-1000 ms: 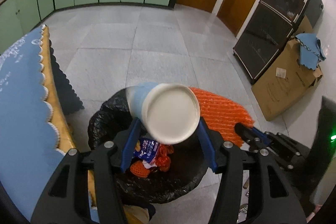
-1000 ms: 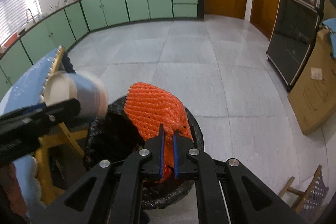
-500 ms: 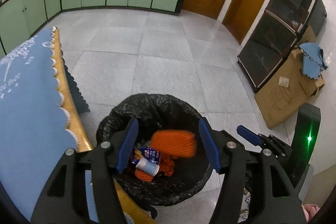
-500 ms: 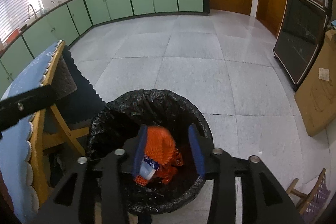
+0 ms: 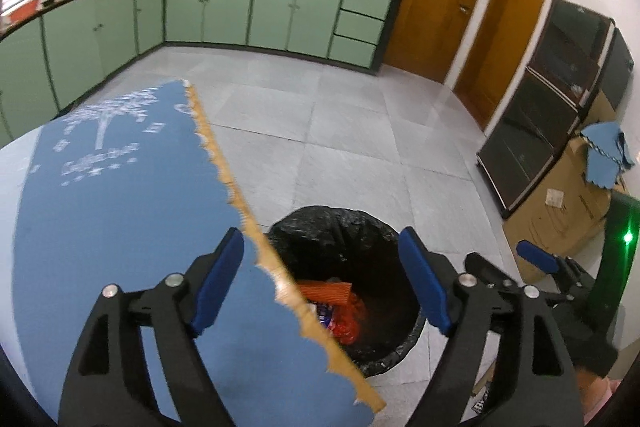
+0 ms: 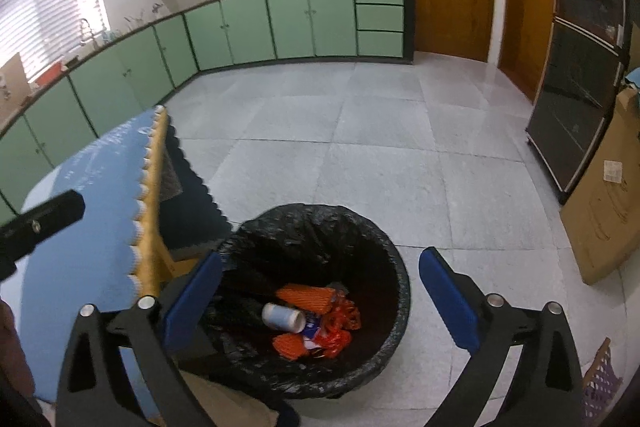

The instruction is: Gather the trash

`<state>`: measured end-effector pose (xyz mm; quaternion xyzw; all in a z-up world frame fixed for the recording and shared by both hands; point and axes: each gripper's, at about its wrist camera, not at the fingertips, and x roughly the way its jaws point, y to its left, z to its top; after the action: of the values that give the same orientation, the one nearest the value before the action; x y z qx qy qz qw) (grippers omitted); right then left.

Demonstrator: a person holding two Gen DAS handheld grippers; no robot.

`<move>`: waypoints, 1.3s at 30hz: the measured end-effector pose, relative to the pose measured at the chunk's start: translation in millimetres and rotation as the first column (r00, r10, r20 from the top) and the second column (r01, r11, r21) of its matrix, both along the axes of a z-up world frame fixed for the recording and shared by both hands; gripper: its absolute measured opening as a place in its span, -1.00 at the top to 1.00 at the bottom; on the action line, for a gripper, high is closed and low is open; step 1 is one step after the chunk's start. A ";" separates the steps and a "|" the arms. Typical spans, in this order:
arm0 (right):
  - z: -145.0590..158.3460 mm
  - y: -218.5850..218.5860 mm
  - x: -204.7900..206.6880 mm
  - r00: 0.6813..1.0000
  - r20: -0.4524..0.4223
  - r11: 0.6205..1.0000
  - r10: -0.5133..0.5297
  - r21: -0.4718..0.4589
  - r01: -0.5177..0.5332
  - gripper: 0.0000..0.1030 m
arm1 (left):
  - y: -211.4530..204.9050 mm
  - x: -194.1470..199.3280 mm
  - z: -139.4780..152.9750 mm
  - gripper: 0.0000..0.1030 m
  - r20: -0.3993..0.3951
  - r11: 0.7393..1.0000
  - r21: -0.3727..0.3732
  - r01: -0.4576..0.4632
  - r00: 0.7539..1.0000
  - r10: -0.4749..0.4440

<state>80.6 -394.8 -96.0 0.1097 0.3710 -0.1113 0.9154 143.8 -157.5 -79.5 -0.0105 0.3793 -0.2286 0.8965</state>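
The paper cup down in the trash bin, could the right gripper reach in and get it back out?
Probably yes. The right gripper is open and empty, above the trash bin. The paper cup lies on its side on top of the orange netting, nothing over it. The bin is deep, though, so it must dip well inside.

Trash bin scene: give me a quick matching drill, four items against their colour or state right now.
Items:
1. bin liner
2. paper cup
3. tablecloth
4. right gripper

States:
A. blue with white print
B. jaws wide apart, nothing between them
C. black, lining the bin
D. lying on its side in the bin

Pairs: 1-C, 2-D, 3-A, 4-B
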 end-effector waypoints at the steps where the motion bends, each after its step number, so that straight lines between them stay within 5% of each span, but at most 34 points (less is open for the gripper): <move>1: 4.6 2.8 -2.5 1.000 0.003 1.000 0.009 0.001 -0.009 -0.88 | 6.6 -5.5 4.7 -0.61 0.008 1.000 0.006 -0.019 1.000 0.019; 18: 72.1 55.9 -74.4 0.990 0.078 0.993 0.119 -0.006 -0.119 -0.88 | 63.0 -93.4 57.3 -0.79 0.125 0.985 0.054 -0.166 0.979 0.159; 39: 130.3 92.0 -121.4 0.957 0.202 0.977 0.210 -0.073 -0.199 -0.88 | 89.8 -156.5 102.2 -0.79 0.237 0.977 0.019 -0.213 0.950 0.202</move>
<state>-40.8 -302.7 34.4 0.0578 0.2792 -0.0136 0.9584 -12.7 -67.7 22.8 -0.0034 0.2731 -0.1243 0.9539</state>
